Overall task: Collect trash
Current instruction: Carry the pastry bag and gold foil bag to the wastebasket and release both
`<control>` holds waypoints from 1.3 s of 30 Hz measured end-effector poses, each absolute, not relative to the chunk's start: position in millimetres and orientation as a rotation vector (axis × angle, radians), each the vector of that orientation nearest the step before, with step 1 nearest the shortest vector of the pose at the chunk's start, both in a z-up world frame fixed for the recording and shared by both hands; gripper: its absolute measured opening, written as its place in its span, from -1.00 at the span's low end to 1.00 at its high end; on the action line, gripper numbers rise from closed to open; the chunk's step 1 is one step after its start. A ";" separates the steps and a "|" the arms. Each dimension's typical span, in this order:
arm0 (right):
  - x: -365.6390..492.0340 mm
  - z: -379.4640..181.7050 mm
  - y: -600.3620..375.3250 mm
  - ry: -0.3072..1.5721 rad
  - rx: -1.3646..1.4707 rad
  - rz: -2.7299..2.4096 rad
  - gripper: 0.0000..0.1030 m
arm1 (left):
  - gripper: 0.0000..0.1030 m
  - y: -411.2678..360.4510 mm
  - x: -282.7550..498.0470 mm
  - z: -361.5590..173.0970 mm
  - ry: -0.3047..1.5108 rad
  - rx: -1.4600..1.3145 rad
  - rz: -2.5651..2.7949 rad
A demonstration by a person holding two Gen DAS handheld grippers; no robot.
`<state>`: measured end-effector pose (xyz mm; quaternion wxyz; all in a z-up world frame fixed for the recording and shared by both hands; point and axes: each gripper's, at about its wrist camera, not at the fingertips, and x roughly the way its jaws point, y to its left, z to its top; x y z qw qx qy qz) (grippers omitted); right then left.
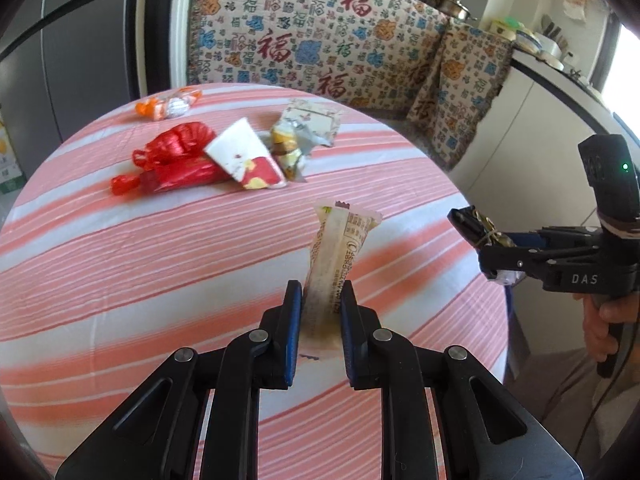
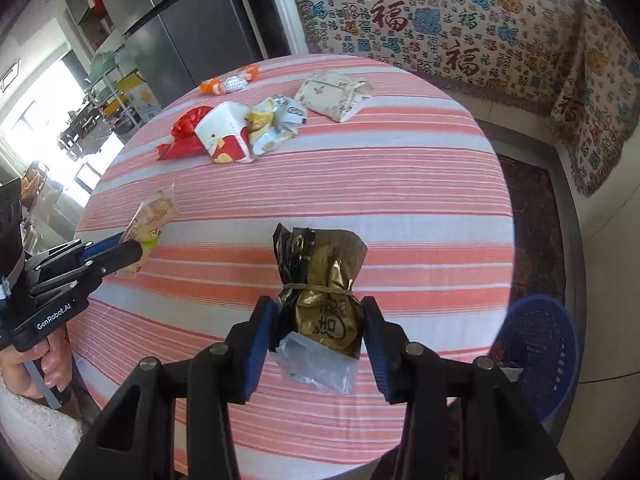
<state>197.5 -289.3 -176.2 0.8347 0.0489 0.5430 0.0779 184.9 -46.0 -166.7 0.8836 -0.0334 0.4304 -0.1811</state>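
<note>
Between my left gripper (image 1: 320, 300) pads sits a pinched beige wrapper (image 1: 338, 256); my right gripper (image 2: 320, 320) clamps a gold packet (image 2: 326, 288), its lower end hidden.

The left gripper (image 1: 320, 308) is closed on a beige snack wrapper (image 1: 340, 256), which stands up above the round table with striped cloth (image 1: 120, 260). Beyond the wrapper lie a red plastic bag (image 1: 176, 160), a white carton (image 1: 244, 156) and a crumpled yellow wrapper (image 1: 286, 148). To its right, the right gripper (image 1: 480, 240) holds something dark
</note>
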 end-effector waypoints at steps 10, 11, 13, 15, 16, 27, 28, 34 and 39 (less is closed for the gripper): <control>157.4 -158.1 -411.9 1.074 0.227 -0.050 -0.13 | -0.66 -185.2 184.8 -134.9 0.875 -0.004 -0.588; 153.2 -158.1 -423.9 1.069 0.233 -0.076 -0.13 | -0.67 -202.1 186.8 -133.8 0.876 0.006 -0.608; 144.7 -159.3 -448.0 1.061 0.245 -0.126 -0.13 | -0.67 -232.1 190.0 -134.1 0.883 0.023 -0.641; 138.7 -161.9 -470.6 1.057 0.266 -0.174 -0.13 | -0.66 -259.7 193.8 -137.2 0.894 0.030 -0.669; 136.2 -163.1 -479.4 1.055 0.273 -0.196 -0.13 | -0.66 -272.6 195.8 -139.4 0.902 0.031 -0.680; 106.9 -198.2 -569.9 1.033 0.371 -0.339 -0.13 | -0.66 -365.6 216.7 -172.6 0.961 0.056 -0.727; 105.6 -201.9 -576.8 1.035 0.378 -0.342 -0.13 | -0.66 -371.5 218.4 -176.0 0.964 0.062 -0.730; 98.2 -216.0 -607.9 1.038 0.434 -0.370 -0.12 | -0.66 -402.9 226.1 -200.4 0.990 0.095 -0.747; 95.7 -222.0 -629.2 1.035 0.483 -0.388 -0.12 | -0.66 -424.5 230.8 -216.4 1.016 0.113 -0.761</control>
